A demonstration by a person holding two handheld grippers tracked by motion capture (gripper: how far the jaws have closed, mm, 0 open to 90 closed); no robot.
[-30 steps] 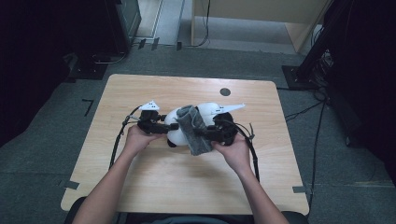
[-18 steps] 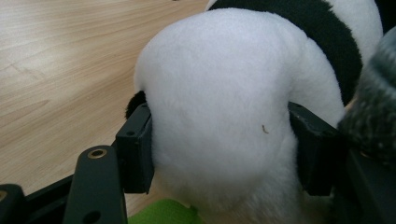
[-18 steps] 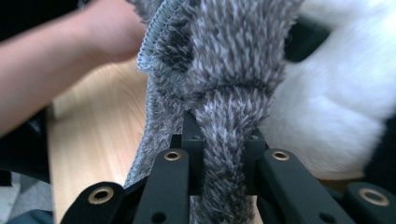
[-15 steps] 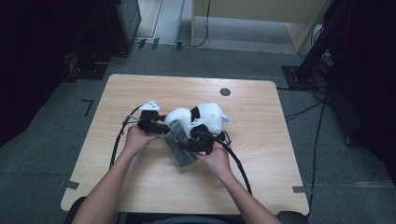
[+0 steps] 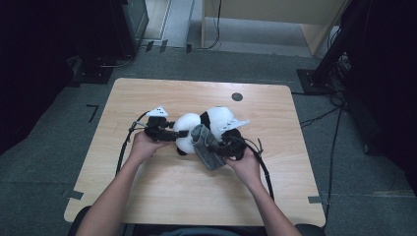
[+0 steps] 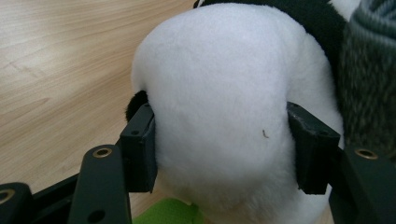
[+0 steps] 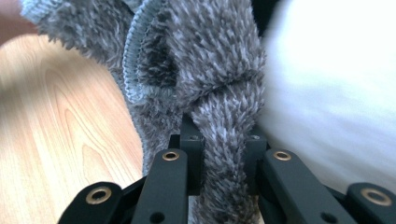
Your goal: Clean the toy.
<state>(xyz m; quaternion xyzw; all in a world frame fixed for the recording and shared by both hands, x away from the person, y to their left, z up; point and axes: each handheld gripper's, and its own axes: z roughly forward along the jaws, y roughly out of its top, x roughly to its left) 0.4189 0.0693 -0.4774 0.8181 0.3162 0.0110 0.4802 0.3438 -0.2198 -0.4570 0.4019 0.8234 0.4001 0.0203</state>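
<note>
Left gripper (image 6: 219, 140): jaws, just closing, clamp the plush panda (image 6: 224, 112).
Right gripper (image 7: 223, 158): pinches the grey fuzzy sock (image 7: 219, 107), at the panda's 4 o'clock.
Table (image 5: 147, 196): light wood.

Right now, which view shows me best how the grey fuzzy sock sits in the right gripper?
The right gripper view: the grey sock is pinched between the right gripper jaws. The high view shows it small beside the plush panda. The left gripper view catches one edge.
</note>
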